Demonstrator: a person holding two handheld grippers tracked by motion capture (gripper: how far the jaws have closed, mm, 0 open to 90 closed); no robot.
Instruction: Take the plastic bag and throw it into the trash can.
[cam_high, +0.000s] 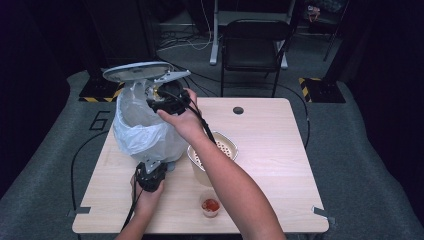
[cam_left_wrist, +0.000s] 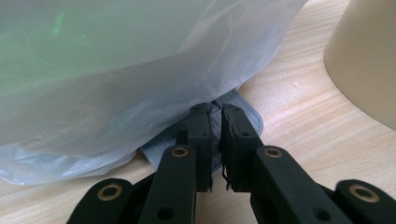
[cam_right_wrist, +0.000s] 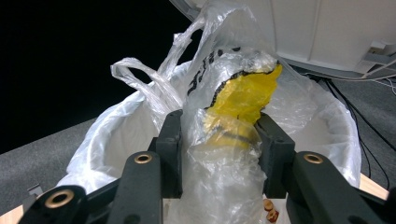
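A white pedal bin lined with a clear plastic bag (cam_high: 140, 131) stands on the left of the table, its lid (cam_high: 137, 71) raised. My left gripper (cam_high: 150, 177) is shut, its tips (cam_left_wrist: 215, 109) resting on the bin's grey ribbed pedal (cam_left_wrist: 245, 122) under the overhanging liner (cam_left_wrist: 116, 70). My right gripper (cam_high: 162, 97) is over the bin's mouth, shut on a crumpled clear plastic bag with a yellow and black wrapper inside (cam_right_wrist: 243, 95). Behind that bundle are the open liner (cam_right_wrist: 116, 135) and the underside of the lid (cam_right_wrist: 317, 28).
A beige perforated bowl (cam_high: 212, 155) stands right beside the bin, under my right forearm; its wall (cam_left_wrist: 364, 60) is near the left gripper. A small cup of red sauce (cam_high: 210, 205) sits near the table's front edge. A black chair (cam_high: 255, 42) stands beyond the table.
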